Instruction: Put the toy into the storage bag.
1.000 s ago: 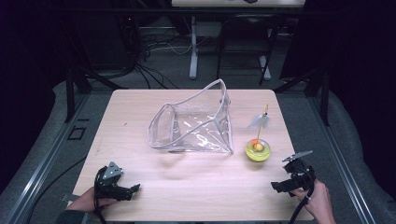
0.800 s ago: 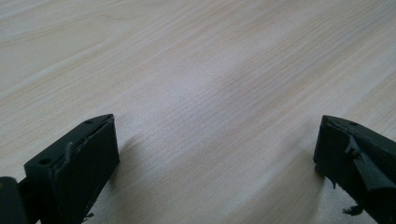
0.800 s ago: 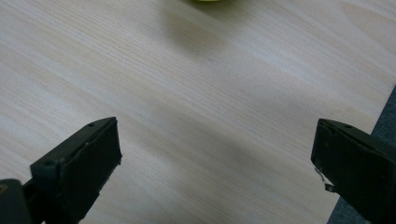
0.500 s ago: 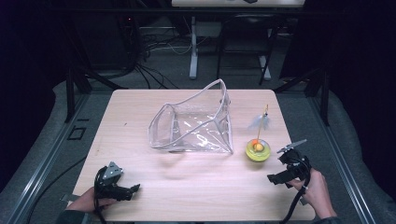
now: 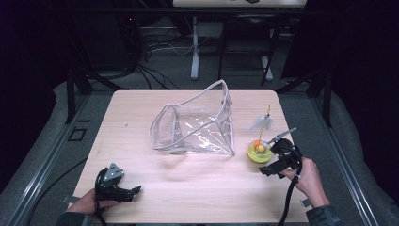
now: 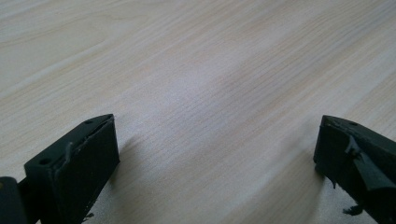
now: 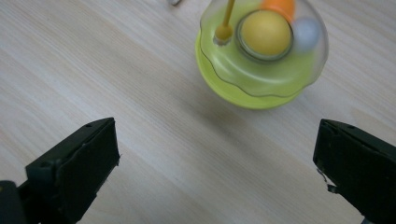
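Note:
A yellow-green round toy [image 5: 259, 152] with a yellow ball and a thin stick with a feather [image 5: 263, 122] stands at the table's right side. In the right gripper view the toy [image 7: 261, 56] sits just ahead of the wide-apart jaws, a little right of centre. My right gripper [image 5: 267, 170] is open, right beside the toy on its near side. A clear plastic pouch [image 5: 197, 125] stands open in the middle of the table. My left gripper [image 5: 133, 191] rests open at the near left edge, over bare wood [image 6: 210, 93].
The wooden table [image 5: 141, 108] has a bare strip along its near edge between the two hands. Dark floor with cables and metal stand legs [image 5: 195, 47] lies beyond the far edge. Metal rails run along both sides.
My right gripper has moved left and forward toward the yellow-green toy, ending right beside it. The left gripper has stayed where it was.

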Demonstrator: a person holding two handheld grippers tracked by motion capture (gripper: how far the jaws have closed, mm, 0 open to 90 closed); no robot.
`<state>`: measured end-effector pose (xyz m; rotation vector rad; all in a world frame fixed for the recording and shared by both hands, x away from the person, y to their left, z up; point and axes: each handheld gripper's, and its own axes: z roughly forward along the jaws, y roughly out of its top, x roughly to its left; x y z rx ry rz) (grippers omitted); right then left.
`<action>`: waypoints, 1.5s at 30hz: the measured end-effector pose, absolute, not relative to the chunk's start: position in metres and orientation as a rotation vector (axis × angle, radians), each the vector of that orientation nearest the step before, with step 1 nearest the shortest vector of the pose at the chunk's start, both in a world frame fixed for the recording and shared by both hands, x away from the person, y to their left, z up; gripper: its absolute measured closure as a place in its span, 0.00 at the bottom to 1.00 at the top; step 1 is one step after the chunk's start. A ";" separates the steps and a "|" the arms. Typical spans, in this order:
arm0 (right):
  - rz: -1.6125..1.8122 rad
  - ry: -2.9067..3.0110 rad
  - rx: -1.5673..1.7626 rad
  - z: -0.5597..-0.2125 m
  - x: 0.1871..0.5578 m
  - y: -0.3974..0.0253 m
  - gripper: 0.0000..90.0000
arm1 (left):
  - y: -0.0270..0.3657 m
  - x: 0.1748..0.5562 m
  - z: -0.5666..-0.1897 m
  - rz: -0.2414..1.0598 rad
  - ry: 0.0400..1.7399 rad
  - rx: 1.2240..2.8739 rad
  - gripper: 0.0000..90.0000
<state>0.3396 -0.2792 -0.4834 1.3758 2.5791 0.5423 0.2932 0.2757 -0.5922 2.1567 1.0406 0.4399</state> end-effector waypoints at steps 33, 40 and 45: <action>0.583 2.541 1.253 -0.431 0.388 -0.257 0.46 | 0.276 0.293 -0.592 0.440 1.040 2.158 0.00; 0.640 2.490 1.267 -0.431 0.389 -0.256 0.60 | 0.276 0.293 -0.592 0.440 1.041 2.157 0.00; 0.620 2.519 1.260 -0.431 0.393 -0.257 0.71 | 0.276 0.293 -0.592 0.440 1.040 2.157 0.00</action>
